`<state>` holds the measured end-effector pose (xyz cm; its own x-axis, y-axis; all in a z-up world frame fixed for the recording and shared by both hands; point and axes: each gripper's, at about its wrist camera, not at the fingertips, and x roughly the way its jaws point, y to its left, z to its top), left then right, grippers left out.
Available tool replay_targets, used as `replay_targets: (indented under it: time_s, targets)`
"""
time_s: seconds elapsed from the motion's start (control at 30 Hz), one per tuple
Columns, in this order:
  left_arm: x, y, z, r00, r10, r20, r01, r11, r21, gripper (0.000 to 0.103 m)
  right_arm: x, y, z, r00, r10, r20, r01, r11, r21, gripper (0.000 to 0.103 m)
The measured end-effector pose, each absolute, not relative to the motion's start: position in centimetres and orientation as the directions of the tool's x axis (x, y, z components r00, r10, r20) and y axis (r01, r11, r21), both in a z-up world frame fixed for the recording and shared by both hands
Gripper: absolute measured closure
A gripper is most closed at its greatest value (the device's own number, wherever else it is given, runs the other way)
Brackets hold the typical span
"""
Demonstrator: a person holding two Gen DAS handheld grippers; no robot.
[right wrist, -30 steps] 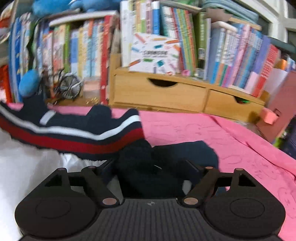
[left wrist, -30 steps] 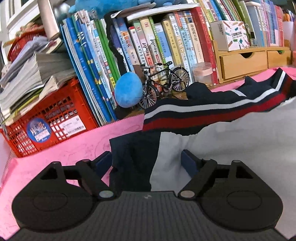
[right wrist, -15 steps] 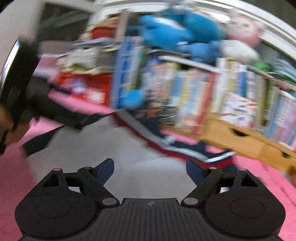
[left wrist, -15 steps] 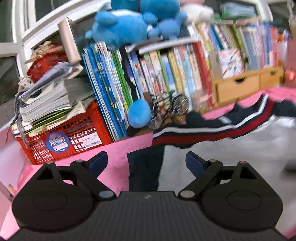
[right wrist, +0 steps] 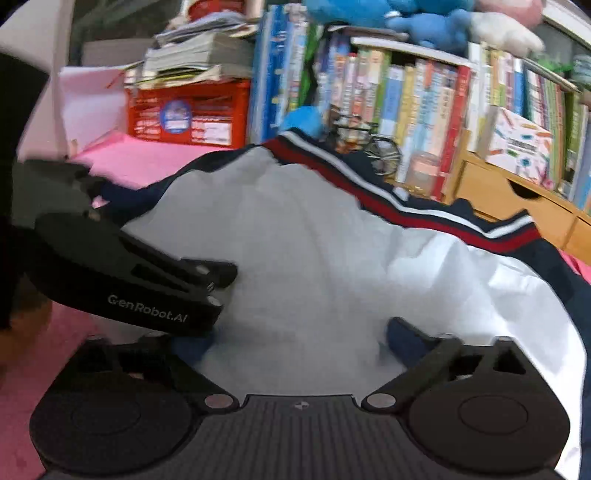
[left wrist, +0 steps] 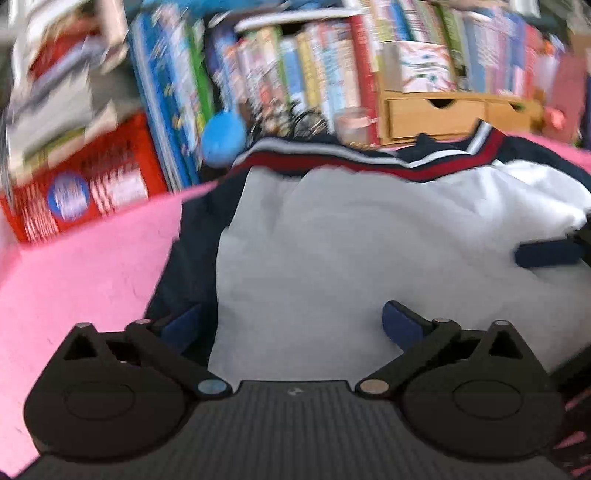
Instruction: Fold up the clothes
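Note:
A navy jacket with a white lining (left wrist: 351, 240) lies spread on the pink cloth (left wrist: 85, 258), lining up, its red and white striped band (left wrist: 354, 162) at the far edge. My left gripper (left wrist: 291, 325) is open over the near left part of the lining, holding nothing. My right gripper (right wrist: 295, 339) is open over the lining (right wrist: 314, 258) too, empty. The left gripper (right wrist: 218, 291) shows from the side in the right wrist view, just left of the right one. One right fingertip (left wrist: 546, 253) shows at the right edge of the left wrist view.
Behind the jacket stand a row of books (right wrist: 388, 99), a red crate (right wrist: 188, 114) with papers on top, a blue ball (left wrist: 223, 138), a small model bicycle (right wrist: 369, 144) and a wooden drawer box (left wrist: 450, 114). Plush toys (right wrist: 424, 18) sit on the books.
Both grippers let go of the jacket edge and opened wide. They pulled back and now hover close together over the white lining, which lies spread out.

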<state>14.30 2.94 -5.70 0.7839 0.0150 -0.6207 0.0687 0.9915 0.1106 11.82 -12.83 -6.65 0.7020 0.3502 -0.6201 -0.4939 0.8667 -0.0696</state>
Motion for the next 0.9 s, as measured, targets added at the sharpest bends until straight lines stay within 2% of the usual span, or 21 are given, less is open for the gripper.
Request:
replay_targets:
  time_s: [0.13,0.63,0.77,0.9]
  targets:
    - [14.1,3.4,-5.7,0.78,0.019,-0.625,0.048,0.995,0.091,0.0,12.5,-13.6,-6.9,0.672,0.382,-0.634,-0.494,0.87,0.0,0.0]
    - [13.9,3.9,-5.7,0.776,0.0,-0.631,0.057,0.996,0.071,0.0,11.4,-14.1,-6.6,0.703,0.341,-0.625,-0.465,0.884,-0.04,0.0]
    - [13.3,5.4,-5.6,0.779,0.028,-0.626,0.029,0.996,0.081,0.0,11.1,-19.4,-6.7,0.743,0.271,-0.611,-0.352,0.936,-0.013,0.0]
    - [12.9,7.5,-5.6,0.77,0.066,-0.635,-0.04,0.998,0.055,0.0,11.1,-27.6,-7.3,0.788,-0.033,-0.614,-0.007,0.998,-0.062,0.0]
